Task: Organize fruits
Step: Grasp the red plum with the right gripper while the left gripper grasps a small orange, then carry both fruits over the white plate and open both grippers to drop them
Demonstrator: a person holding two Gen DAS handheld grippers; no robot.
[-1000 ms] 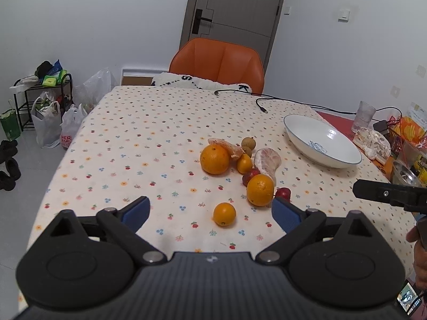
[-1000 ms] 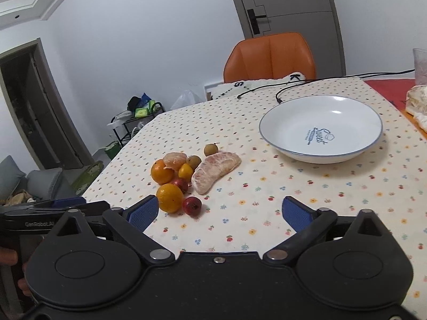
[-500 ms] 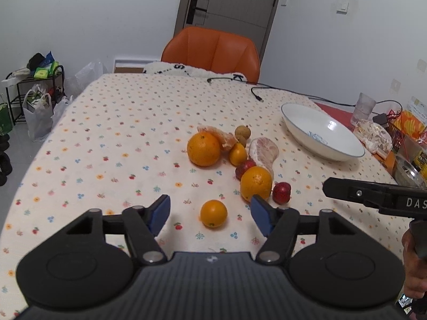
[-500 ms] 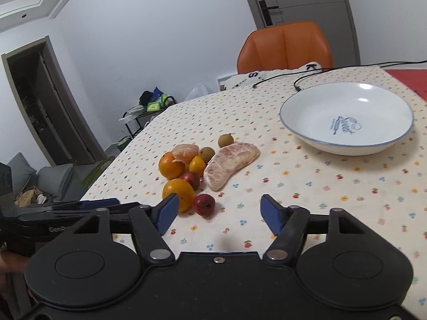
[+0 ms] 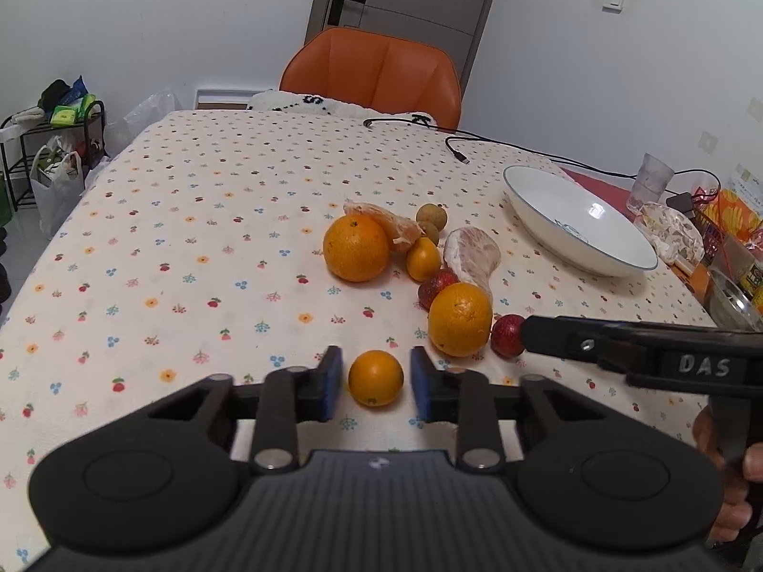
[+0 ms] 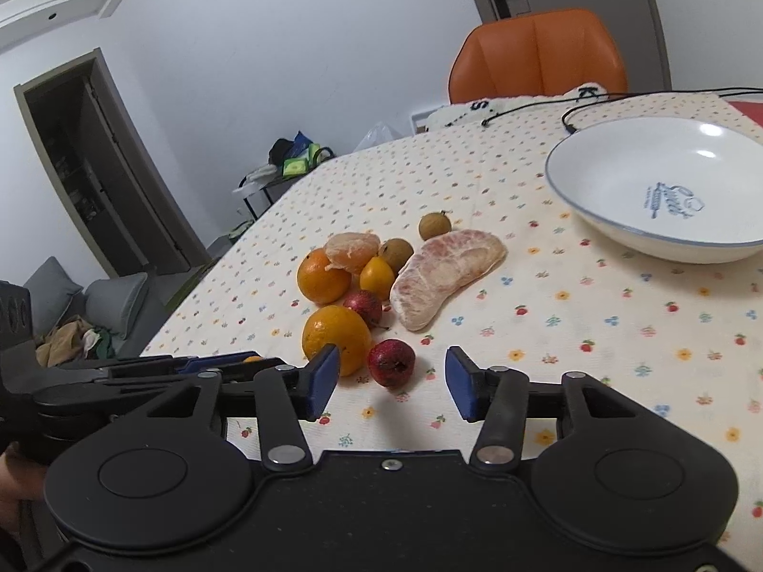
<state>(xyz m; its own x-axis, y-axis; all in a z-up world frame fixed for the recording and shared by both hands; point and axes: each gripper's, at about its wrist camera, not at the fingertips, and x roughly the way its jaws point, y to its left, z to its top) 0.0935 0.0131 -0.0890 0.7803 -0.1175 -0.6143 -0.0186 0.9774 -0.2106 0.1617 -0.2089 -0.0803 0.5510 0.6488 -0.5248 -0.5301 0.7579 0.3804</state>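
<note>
A small orange (image 5: 376, 378) lies on the flowered tablecloth between the blue pads of my left gripper (image 5: 376, 383), with a thin gap on each side. My right gripper (image 6: 392, 381) is open around a small red fruit (image 6: 391, 362), its pads well apart from it. Behind them lies a cluster: two larger oranges (image 5: 356, 248) (image 5: 460, 319), a peeled tangerine (image 5: 386, 224), a pomelo segment (image 5: 472, 257), a kumquat (image 5: 423, 260), longans (image 5: 430, 214) and another red fruit (image 5: 438, 286). An empty white bowl (image 5: 548, 233) sits at the right.
A black cable (image 5: 458, 148) runs across the far side of the table before an orange chair (image 5: 372, 71). A glass (image 5: 655, 181), snack bags (image 5: 672, 233) and a metal dish (image 5: 732, 300) crowd the right edge. A person's hand (image 5: 734, 476) holds the right gripper.
Both grippers moved forward and down toward the fruit and narrowed their jaws. The left now straddles the small orange, the right the near red fruit.
</note>
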